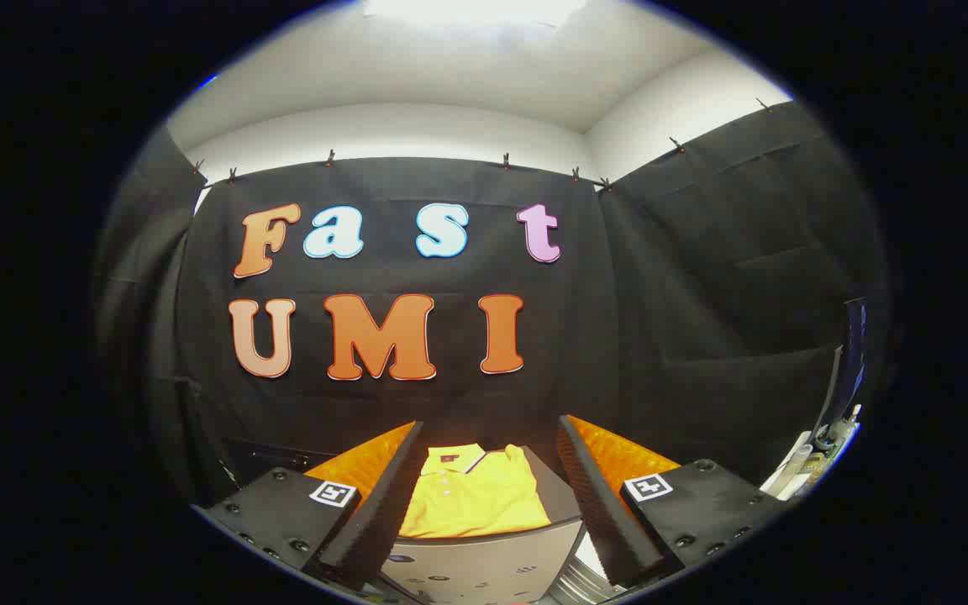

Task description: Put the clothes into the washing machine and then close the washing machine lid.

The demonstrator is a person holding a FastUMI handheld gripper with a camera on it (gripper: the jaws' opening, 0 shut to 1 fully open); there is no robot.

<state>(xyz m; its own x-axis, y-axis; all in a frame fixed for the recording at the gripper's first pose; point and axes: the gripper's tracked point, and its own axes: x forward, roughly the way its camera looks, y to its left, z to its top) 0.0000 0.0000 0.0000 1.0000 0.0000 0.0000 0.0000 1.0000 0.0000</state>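
Shirt (474,496): folded on grey top, beyond my fingers.
Gripper (484,512): released, empty.
Risk: I may pinch one layer only.

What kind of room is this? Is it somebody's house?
Probably not a house: it looks like a small recording booth. Black cloth is clipped up as walls. A yellow shirt lies on a grey machine top, seen between the open gripper fingers.

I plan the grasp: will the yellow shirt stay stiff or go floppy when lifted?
Probably floppy: the shirt is soft folded cloth and would likely unfold and drape. It looks light. The open gripper sees it between its fingers, untouched.
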